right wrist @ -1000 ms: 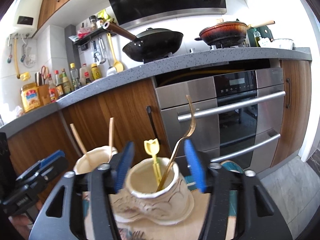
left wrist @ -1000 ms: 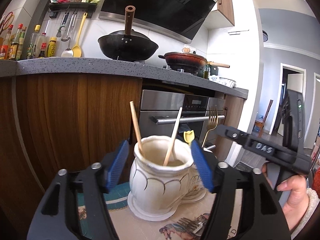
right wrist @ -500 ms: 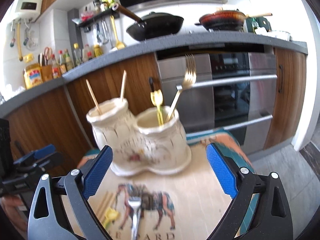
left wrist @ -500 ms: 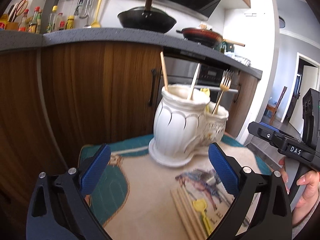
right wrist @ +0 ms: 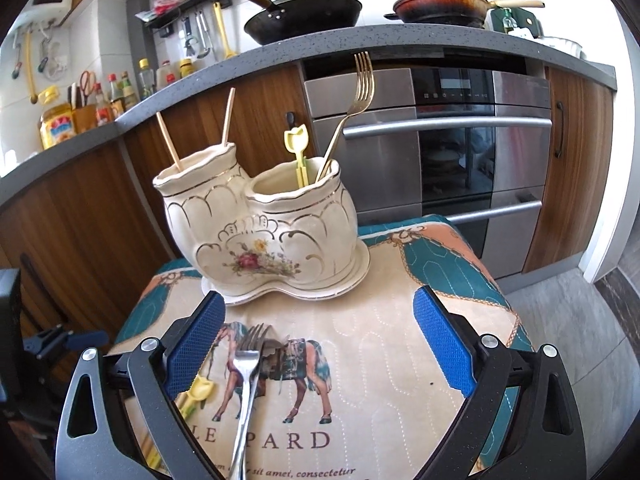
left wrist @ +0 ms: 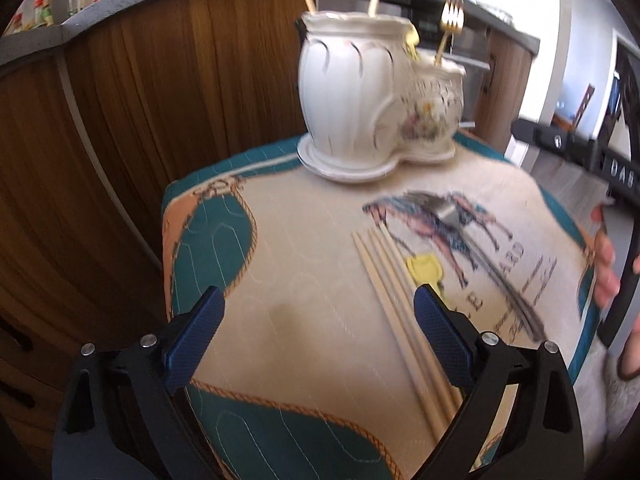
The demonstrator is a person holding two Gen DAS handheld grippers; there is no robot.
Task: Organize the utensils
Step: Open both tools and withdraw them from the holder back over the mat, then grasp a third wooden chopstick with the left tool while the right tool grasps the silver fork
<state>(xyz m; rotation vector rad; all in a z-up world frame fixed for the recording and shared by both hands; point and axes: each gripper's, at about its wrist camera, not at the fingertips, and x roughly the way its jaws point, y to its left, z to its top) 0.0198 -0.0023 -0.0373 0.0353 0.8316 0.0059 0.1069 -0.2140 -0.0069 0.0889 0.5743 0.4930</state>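
A cream double-pot ceramic holder (right wrist: 262, 240) (left wrist: 360, 108) stands at the far end of a printed mat (right wrist: 360, 360). Its left pot holds two wooden chopsticks (right wrist: 228, 116); its right pot holds a gold fork (right wrist: 352, 104) and a yellow tulip pick (right wrist: 298, 148). On the mat lie a silver fork (right wrist: 244, 392), several chopsticks (left wrist: 400, 312) and a yellow pick (left wrist: 426, 268) (right wrist: 200, 390). My left gripper (left wrist: 316, 340) is open and empty above the mat's near left. My right gripper (right wrist: 316, 344) is open and empty, with the silver fork's tines near its left finger.
Wooden cabinets (right wrist: 80, 220) and a steel oven (right wrist: 440, 140) stand behind the mat. A grey counter (right wrist: 280, 46) above carries pans and bottles. The right gripper's body and the hand holding it (left wrist: 600, 200) show at the right edge of the left wrist view.
Both grippers pulled back from the holder and tilted down toward the mat. The loose fork, chopsticks and pick on the mat came into view. Both jaws went from closely flanking the pots to wide open.
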